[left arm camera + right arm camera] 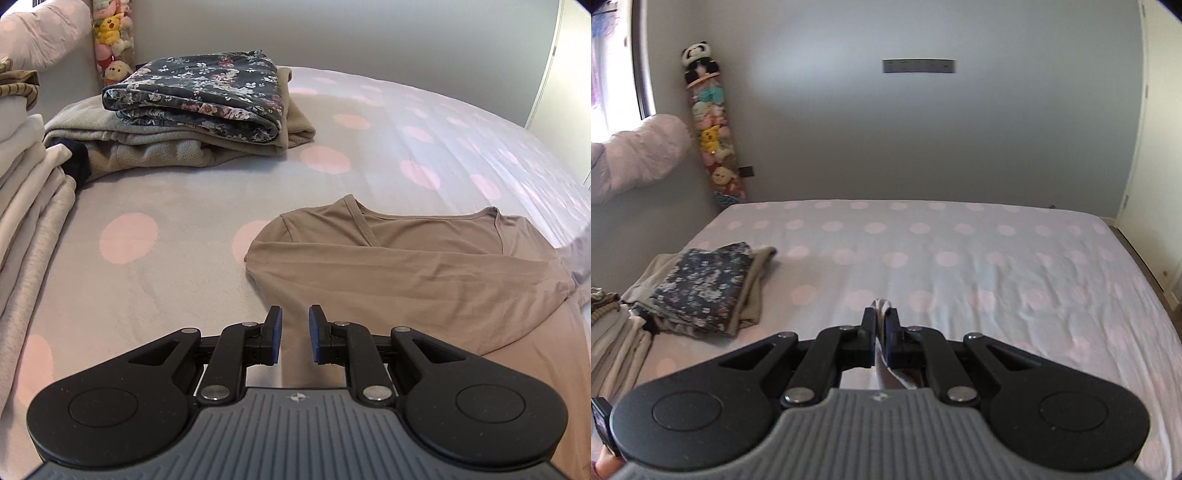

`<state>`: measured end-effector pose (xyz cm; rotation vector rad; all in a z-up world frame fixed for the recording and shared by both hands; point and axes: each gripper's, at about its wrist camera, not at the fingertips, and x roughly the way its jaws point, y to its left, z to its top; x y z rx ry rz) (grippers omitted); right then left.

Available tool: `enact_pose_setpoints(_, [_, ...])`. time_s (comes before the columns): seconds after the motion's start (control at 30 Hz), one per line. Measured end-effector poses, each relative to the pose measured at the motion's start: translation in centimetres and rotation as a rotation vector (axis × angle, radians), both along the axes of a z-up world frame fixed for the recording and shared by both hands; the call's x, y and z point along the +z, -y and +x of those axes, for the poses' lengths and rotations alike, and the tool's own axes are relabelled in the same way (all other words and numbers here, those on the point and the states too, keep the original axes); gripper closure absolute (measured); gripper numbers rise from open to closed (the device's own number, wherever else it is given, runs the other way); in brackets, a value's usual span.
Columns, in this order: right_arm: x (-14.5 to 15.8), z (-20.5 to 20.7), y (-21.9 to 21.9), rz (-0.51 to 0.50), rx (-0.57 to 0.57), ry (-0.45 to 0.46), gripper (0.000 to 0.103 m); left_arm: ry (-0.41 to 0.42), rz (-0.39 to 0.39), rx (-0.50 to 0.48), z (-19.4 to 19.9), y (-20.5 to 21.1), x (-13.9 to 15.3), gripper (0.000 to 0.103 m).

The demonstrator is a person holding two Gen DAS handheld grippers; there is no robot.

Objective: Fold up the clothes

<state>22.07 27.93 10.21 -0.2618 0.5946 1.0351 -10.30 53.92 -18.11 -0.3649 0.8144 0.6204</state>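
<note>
A tan long-sleeved shirt (406,266) lies flat on the bed, neckline away from me, one sleeve folded across its front. My left gripper (295,317) hovers over the shirt's near left edge. Its blue pads (276,325) stand a little apart, and tan cloth shows through the gap without being pinched. In the right wrist view my right gripper (882,314) is raised high over the bed. It is shut on a pale grey piece of cloth (894,376), which pokes out past the fingertips and hangs down behind them. The tan shirt is out of that view.
A folded floral garment (199,96) (705,288) tops a pile of beige and grey clothes at the left. A stack of pale folded fabric (26,177) sits at the far left. The spotted bedsheet (960,258) stretches to the right. Plush toys (713,136) hang in the corner.
</note>
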Motion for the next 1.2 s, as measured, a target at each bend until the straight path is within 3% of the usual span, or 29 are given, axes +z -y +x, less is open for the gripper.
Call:
enact_pose_setpoints(0.1, [-0.5,-3.7,-4.0,-0.005,0.068,-0.018,0.097,0.019,-0.018,0.021,-0.7,-0.6,0.1,0.089])
enact_pose_setpoints(0.23, [-3.5,-7.4,-8.7,-0.039,0.144,-0.081,0.097,0.052,-0.047,0.049,-1.7,-1.6,0.3,0.089])
enact_pose_setpoints(0.6, [-19.1,-15.0,-18.1,-0.241,0.313,-0.291,0.097,0.087,-0.089,0.047,-2.2,-2.8,-0.5,0.084])
enact_pose_setpoints(0.77, [-24.0,-16.3,-20.4,-0.278,0.338,-0.365,0.095,0.082,-0.104,0.047,-2.0,-3.2,-1.3,0.084])
enact_pose_setpoints(0.93, [-25.9,-17.1,-21.3,-0.282,0.383,-0.411,0.087,0.090,-0.110,0.045,-2.1,-3.5,-1.7,0.084])
enact_pose_setpoints(1.0, [-25.8,-17.1,-21.1,-0.267,0.399,-0.410,0.071,0.101,-0.113,0.048,-2.2,-3.7,-1.7,0.084])
enact_pose_setpoints(1.2, [-25.3,-14.9,-18.6,-0.241,0.360,-0.370,0.071,0.144,-0.131,-0.001,-1.8,-3.0,-1.3,0.081])
